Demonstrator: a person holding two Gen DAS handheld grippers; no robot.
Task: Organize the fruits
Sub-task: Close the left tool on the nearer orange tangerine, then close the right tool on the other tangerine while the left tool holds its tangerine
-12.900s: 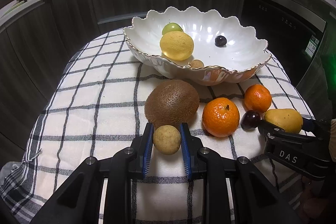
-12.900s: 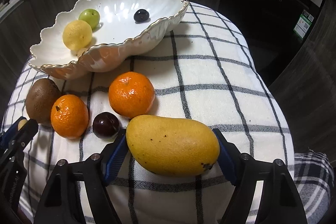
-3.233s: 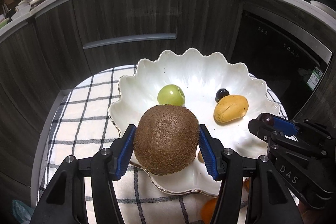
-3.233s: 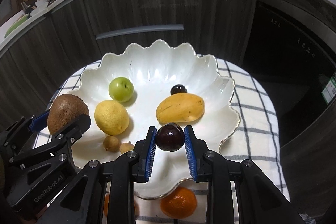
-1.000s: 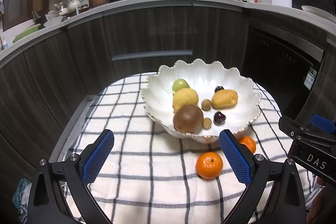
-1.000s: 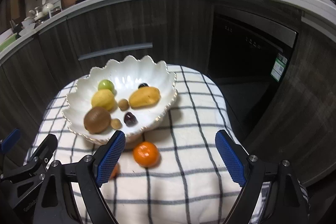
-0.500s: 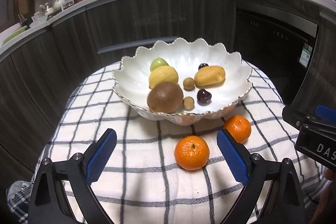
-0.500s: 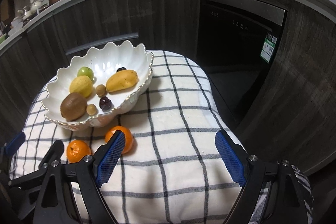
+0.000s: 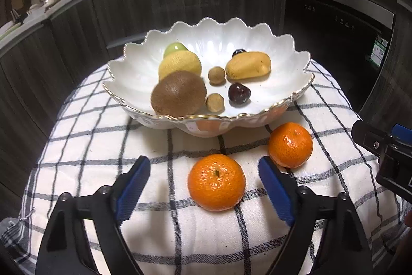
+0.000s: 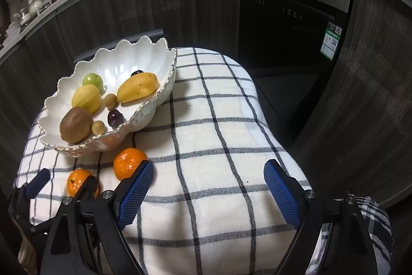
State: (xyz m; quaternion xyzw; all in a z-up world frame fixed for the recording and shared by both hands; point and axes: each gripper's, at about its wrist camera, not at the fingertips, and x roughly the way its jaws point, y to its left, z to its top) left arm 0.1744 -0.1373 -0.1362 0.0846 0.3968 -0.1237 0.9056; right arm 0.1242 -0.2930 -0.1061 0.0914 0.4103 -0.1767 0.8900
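The left gripper is low over the checked cloth with its blue-padded jaws closing around the nearer mandarin; the fruit lies between the pads but neither pad touches it (a clear gap shows on each side, wider on the left). The second mandarin sits just beyond the right-hand pad, near the foot of the scalloped white bowl.

In the bowl lie a kiwi at the front left, a lemon behind it, a green fruit partly hidden at the back, a mango on the right, a dark plum in front of the mango, and two small tan round fruits between them. A second dark fruit peeks out behind the mango.

The right gripper has its jaws spread wide over bare cloth with nothing between them. From its camera the second mandarin lies just beside its left pad, partly hidden by it (whether they touch I cannot tell).
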